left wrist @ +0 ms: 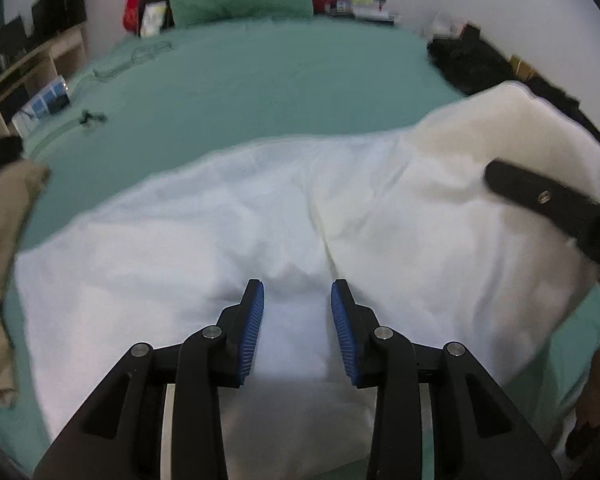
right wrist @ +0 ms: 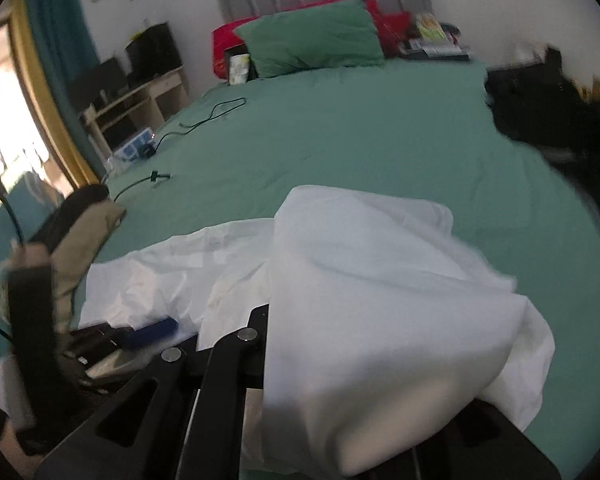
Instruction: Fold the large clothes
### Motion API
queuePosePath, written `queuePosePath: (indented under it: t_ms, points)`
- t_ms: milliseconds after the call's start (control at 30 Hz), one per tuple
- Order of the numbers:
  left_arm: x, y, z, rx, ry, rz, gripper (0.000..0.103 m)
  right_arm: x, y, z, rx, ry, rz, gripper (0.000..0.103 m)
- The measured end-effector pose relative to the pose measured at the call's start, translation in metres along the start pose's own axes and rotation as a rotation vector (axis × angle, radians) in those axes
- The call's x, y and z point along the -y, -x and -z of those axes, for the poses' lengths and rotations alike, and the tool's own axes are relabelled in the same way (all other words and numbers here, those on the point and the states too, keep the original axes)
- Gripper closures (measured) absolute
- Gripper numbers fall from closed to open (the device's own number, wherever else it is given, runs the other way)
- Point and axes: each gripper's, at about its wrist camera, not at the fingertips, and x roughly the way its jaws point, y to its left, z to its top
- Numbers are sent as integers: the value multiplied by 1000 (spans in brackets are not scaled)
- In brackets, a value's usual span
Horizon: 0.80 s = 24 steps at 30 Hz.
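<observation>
Soft, rumpled white garment on the green bed; left gripper fingers parted, right gripper fingers clamp a fold at three o'clock.

Dim, cool, even indoor light. Overexposed daylight glare from the window at the left edge. Strong fisheye bending and dark vignetted corners. Motion blur on the white cloth and right side.
</observation>
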Motion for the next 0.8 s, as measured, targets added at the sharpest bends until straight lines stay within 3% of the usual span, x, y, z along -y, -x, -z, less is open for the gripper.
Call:
queuePosePath:
  t_ms: [333, 567, 800]
  points:
    - [-114, 70, 13, 120, 174, -54, 63, -73, -11, -14, -46, 191, 109, 91]
    - [-178, 77, 32, 123, 233, -85, 62, -120, -34, -9, -115, 257, 102, 91]
    - [-221, 71, 53, 104, 368, -47, 62, -157, -58, 1, -178, 284, 83, 87]
